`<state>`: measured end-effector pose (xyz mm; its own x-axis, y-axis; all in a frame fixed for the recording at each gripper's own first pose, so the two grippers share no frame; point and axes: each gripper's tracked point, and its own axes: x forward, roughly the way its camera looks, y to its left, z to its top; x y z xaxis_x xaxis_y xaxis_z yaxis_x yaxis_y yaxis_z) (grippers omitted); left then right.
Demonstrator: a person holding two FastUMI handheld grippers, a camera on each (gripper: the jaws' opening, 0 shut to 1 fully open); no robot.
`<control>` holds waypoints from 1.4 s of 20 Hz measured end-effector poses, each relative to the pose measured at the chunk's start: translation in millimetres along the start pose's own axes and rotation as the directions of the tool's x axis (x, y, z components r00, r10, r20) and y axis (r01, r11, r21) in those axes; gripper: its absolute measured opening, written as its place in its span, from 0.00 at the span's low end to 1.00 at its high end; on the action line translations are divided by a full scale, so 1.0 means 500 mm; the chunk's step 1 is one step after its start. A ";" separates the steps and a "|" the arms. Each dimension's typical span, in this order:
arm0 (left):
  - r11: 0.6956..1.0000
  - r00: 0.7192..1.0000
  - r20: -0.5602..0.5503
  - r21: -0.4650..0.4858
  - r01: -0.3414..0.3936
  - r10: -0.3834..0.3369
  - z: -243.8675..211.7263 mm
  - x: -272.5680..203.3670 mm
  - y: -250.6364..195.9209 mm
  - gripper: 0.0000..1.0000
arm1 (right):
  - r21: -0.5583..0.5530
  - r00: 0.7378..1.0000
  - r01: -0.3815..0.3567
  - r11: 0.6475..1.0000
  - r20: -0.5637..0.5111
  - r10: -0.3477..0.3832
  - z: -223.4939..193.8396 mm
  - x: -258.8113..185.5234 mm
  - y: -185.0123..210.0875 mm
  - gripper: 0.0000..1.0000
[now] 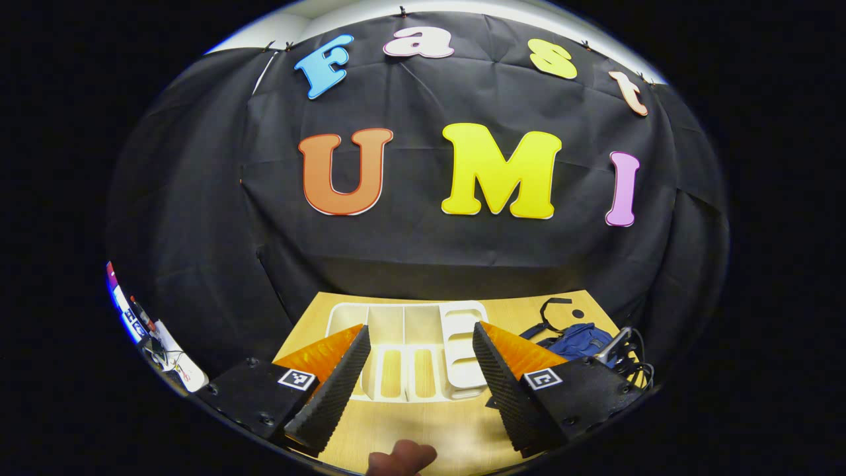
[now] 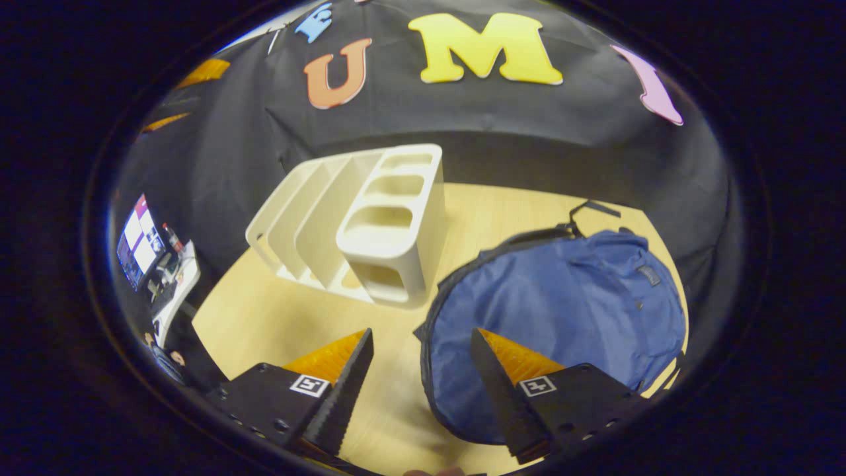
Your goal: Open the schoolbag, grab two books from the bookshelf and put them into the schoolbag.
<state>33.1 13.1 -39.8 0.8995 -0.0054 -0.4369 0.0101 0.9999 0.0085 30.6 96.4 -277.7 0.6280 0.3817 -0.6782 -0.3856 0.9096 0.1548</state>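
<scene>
Needs the right gripper (image 2: 420,370), spread and empty over the blue schoolbag (image 2: 568,311) beside the empty-looking bookshelf (image 2: 390,225), lowered to its near-edge zipper.

Even overhead light fell brightly on the pale wooden worktop (image 2: 264,317). Edges bent strongly. The near worktop was slightly blurred in the right gripper view.

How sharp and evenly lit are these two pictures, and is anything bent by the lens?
Left gripper view: sharp, table brightly lit, cloth wall dim toward the edges. Right gripper view: bookshelf and schoolbag fairly crisp, table edge curved by the fisheye, slight blur at the rim.
</scene>
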 end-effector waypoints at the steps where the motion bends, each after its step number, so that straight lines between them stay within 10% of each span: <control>1: 1.000 0.999 0.038 0.018 -0.015 0.014 0.019 0.000 0.013 0.98 | -0.007 0.997 0.032 0.999 0.069 -0.031 0.050 -0.022 -0.009 0.93; 4: 0.999 0.988 0.148 0.034 -0.036 0.031 0.076 -0.002 0.028 0.98 | 0.009 0.946 0.129 0.992 0.299 -0.126 0.233 -0.122 -0.039 0.97; 9: 1.000 0.973 0.229 -0.015 -0.007 0.010 0.122 -0.015 0.003 0.98 | 0.049 0.744 0.263 0.964 0.626 -0.234 0.479 -0.342 -0.066 0.93; 12: 1.000 0.960 0.280 -0.021 0.008 -0.002 0.159 -0.033 -0.008 0.98 | 0.065 0.681 0.303 0.951 0.683 -0.264 0.535 -0.412 -0.067 0.96; 28: 0.999 0.941 0.337 -0.030 -0.029 0.038 0.158 -0.066 0.005 0.98 | 0.079 0.634 0.351 0.933 0.713 -0.299 0.539 -0.462 -0.028 0.99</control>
<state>38.1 14.8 45.9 0.9938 0.0284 -0.1076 -0.0292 0.9996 -0.0060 73.3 39.6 70.6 0.9955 0.0877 0.0359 -0.0864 0.9956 -0.0369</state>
